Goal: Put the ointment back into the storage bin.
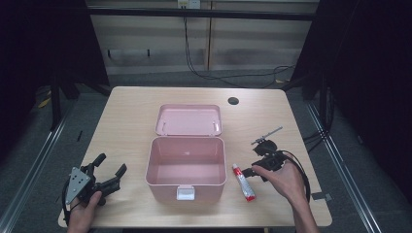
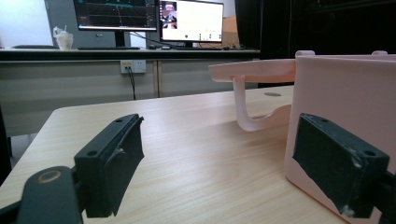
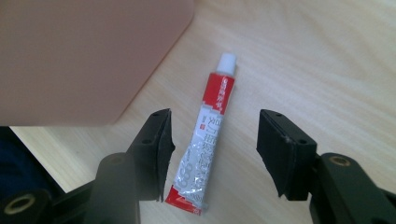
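The left gripper (image 1: pixel 111 167) rests on the table (image 1: pixel 126 121) with its jaws spread wide and empty, left of the open pink storage box (image 1: pixel 186 167). Right of the box lies a small red-and-silver ointment tube (image 3: pixel 203 140), flat on the wood. The right gripper (image 3: pixel 212 149) straddles it, jaws half-closed, pads not touching. The tube looks light, soft and dentable; the firmer middle seems the best place to pinch.

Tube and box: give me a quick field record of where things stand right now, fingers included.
tube: red and silver tube with white cap, lying flat on the table, right of the box
box: pink box, lid open, inside looks bare
right gripper: right gripper above the tube, fingers either side, not touching it
left gripper: left gripper open, resting on the table left of the box
next: probably close on the tube
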A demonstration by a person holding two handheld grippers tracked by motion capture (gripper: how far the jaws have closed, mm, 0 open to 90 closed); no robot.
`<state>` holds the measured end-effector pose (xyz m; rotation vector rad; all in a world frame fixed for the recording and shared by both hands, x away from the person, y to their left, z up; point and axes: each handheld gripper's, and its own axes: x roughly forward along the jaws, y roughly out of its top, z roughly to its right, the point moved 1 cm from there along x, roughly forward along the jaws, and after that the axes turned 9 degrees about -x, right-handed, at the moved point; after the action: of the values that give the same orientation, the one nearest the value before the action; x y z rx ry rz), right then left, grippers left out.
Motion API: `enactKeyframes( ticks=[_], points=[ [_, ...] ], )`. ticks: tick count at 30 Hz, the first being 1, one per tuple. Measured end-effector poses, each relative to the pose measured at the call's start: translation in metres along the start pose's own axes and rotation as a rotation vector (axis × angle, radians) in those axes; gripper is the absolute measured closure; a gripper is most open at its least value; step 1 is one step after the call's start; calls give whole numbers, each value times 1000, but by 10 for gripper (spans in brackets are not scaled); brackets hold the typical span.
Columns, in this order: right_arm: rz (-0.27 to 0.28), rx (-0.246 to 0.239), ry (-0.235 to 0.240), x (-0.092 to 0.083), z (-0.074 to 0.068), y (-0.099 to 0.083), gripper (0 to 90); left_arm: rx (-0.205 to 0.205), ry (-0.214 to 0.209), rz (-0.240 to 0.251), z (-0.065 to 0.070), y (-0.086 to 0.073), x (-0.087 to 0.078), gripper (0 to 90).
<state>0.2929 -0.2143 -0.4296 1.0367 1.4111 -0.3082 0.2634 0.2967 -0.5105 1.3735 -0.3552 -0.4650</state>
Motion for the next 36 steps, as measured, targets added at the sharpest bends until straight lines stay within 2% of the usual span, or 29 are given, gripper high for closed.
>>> enactKeyframes(
  ticks=[4,9,10,12,14,18,19,21,36],
  points=[
    [-49,7,34,9,-1,4,487,5,5,1,0,0,0,157],
    [-71,20,35,13,-2,6,517,1,0,2,0,0,0,157],
    [-103,22,43,16,-2,6,519,7,4,1,0,0,0,157],
    [-115,23,47,17,-2,7,521,6,4,1,0,0,0,157],
    [-156,31,50,20,-4,8,547,6,4,1,0,0,0,157],
    [-191,36,20,28,-4,9,585,7,3,1,0,0,0,157],
    [-191,36,20,28,-4,9,585,7,3,1,0,0,0,157],
    [-224,38,22,33,-7,10,595,7,3,1,0,0,0,157],
    [-274,46,-27,50,-9,10,638,6,7,4,0,0,-1,157]
  ],
)
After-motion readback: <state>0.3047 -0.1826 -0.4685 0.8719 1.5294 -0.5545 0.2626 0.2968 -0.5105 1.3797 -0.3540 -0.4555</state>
